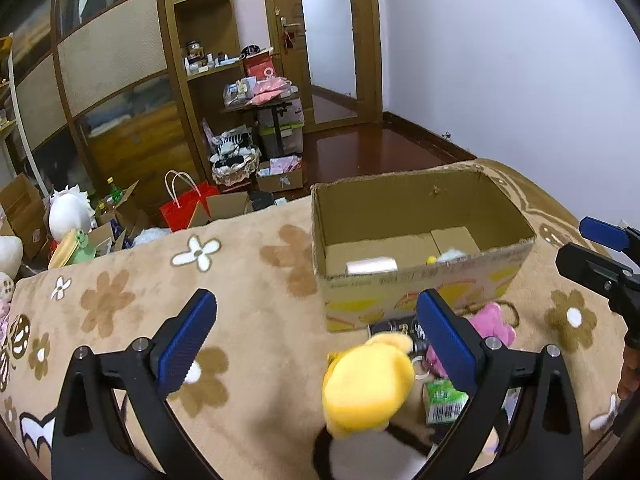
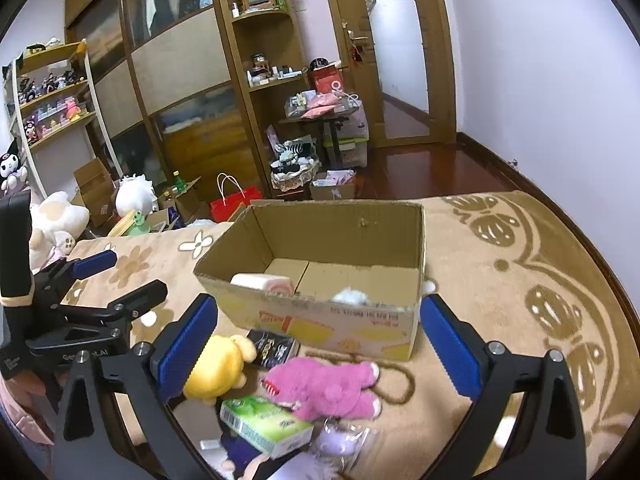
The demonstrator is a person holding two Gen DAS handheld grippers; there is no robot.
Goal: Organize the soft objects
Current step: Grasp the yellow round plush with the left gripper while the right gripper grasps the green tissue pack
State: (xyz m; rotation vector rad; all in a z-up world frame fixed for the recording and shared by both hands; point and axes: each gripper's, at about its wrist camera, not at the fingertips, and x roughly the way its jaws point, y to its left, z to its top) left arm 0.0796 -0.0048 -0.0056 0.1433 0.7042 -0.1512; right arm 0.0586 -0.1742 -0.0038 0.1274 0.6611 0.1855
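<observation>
Left gripper [image 1: 316, 344]: jaws wide, yellow plush [image 1: 368, 388] low centre between them. Right gripper [image 2: 318, 340]: wide, empty. Advice: centre, close gently, lift into box [image 1: 516, 216].

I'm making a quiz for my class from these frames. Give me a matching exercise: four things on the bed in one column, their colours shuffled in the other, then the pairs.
Things:
1. plush by the left fingers
2. plush bear in front of the box
3. tissue pack
4. cardboard box

Colours:
A. green and white
B. brown
C. yellow
D. pink

Pairs: 1-C, 2-D, 3-A, 4-B
</observation>
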